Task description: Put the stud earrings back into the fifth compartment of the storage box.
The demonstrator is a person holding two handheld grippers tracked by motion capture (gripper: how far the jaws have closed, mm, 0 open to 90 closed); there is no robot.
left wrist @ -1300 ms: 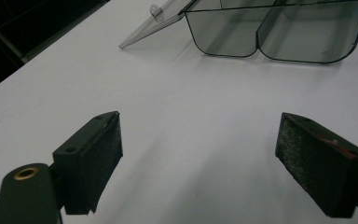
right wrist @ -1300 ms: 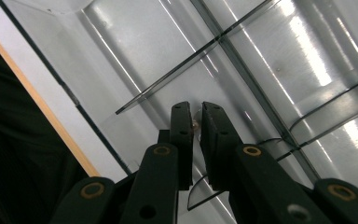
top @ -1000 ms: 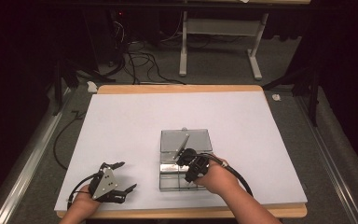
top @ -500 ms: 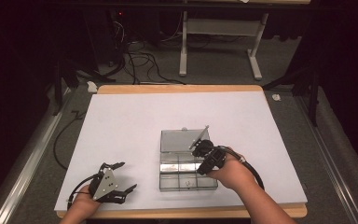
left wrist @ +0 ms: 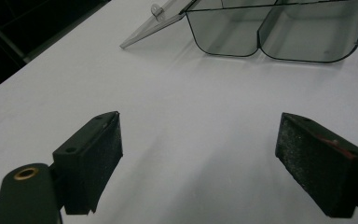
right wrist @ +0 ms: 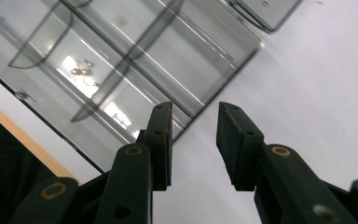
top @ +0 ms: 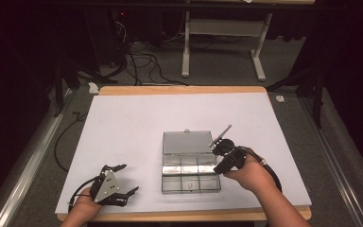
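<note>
The clear plastic box [top: 190, 168] lies with its lid [top: 187, 142] folded flat away from the person, probably so its compartments can be reached from above. The right gripper [right wrist: 193, 140] hovers at the box's edge, jaws a little apart and holding nothing (small pale bits lie in one compartment). The left gripper [left wrist: 200, 158] rests wide open and empty, the box ahead of its jaws.
</note>
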